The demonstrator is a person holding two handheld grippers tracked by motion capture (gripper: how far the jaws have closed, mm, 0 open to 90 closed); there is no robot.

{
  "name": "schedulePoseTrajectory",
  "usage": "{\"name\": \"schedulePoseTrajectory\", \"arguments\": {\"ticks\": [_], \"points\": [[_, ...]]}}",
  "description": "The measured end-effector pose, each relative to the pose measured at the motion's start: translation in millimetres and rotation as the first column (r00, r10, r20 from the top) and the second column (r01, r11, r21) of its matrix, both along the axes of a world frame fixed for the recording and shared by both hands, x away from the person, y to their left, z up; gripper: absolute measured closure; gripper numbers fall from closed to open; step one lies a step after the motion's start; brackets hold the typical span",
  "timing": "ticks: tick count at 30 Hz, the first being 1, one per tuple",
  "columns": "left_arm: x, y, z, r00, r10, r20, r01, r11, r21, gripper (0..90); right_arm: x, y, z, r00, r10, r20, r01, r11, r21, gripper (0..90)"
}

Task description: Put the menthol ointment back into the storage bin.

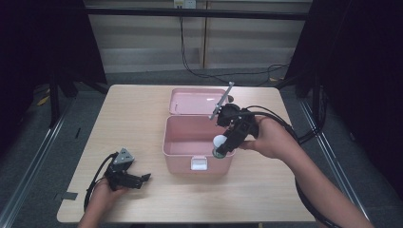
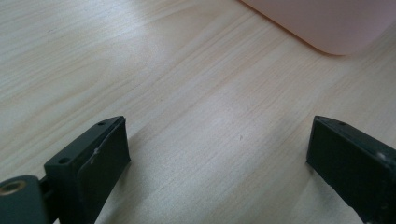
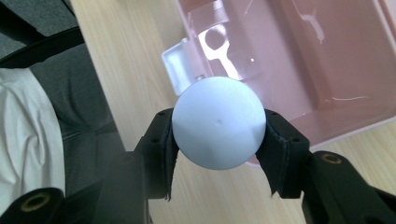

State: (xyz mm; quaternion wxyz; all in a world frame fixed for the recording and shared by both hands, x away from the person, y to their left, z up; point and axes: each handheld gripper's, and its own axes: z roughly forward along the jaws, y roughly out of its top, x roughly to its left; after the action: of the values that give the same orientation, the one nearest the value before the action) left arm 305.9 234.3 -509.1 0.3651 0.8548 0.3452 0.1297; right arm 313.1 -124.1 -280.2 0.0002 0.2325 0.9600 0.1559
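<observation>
- Item: white ball (image 3: pixel 218 122), round, smooth and matt. Location: pinched between the two jaws of the right gripper (image 3: pixel 218 133), above the front rim of the pink box (image 1: pixel 183 137). One pad bears on each side at about the widest part, which likely keeps the round surface from squirting out.
- Item: pink box, plastic, lid (image 1: pixel 197 100) thrown back flat behind it, white latch (image 1: pixel 199 163) at the front wall. It stands mid-desk with the opening upward, so its interior is reachable from above; in the right gripper view the inside looks bare and glossy.
- Item: right gripper. State: pressed onto the ball. Pose: in the high view (image 1: pixel 223 145) it tilts steeply downward from the person's right hand (image 1: pixel 268 137), jaws toward the box's near right corner; forearm enters from lower right, cable trailing behind it.
- Item: left gripper (image 1: pixel 142 178). State: jaws spread wide, nothing between them. Pose: lying low at the desk (image 1: pixel 133 118), jaws pointing roughly towards the box; the left gripper view shows bare wood between the jaws and one corner of the box ahead. Judged parked, clear of the work.
- Whether the ball is going in or coming out cannot be told.
</observation>
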Motion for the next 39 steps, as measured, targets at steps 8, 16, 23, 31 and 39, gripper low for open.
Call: {"name": "schedulePoseTrajectory", "arguments": {"ticks": [8, 16, 23, 31, 39], "points": [[-0.1, -0.1, 0.0, 1.0000, 0.000, -0.001, 0.000, 1.0000, 0.000, 5.4, 22.8, 5.3, -1.9, 0.9991, -0.041, 0.011, 0.041, 0.9991, -0.005, 50.9], [-0.2, -0.2, 0.1, 1.0000, -0.002, -0.004, 0.002, 1.0000, 0.002, 5.4, 44.5, 5.6, -13.6, 0.9945, -0.104, 0.008, 0.105, 0.9939, -0.034, 50.9], [-0.2, -0.2, 0.1, 1.0000, -0.002, -0.004, 0.002, 1.0000, 0.002, 5.4, 59.5, 8.7, -23.4, 0.9894, -0.144, 0.012, 0.145, 0.9885, -0.044, 50.8], [-0.2, -0.2, 0.1, 1.0000, -0.002, -0.004, 0.002, 1.0000, 0.002, 5.4, 70.6, 13.7, -35.8, 0.9849, -0.172, 0.015, 0.173, 0.9841, -0.042, 50.8], [0.2, 0.4, 0.3, 1.0000, -0.005, -0.005, 0.005, 1.0000, -0.001, 5.4, 79.3, 15.7, -53.1, 0.9790, -0.203, 0.014, 0.204, 0.9775, -0.054, 50.9]]}}
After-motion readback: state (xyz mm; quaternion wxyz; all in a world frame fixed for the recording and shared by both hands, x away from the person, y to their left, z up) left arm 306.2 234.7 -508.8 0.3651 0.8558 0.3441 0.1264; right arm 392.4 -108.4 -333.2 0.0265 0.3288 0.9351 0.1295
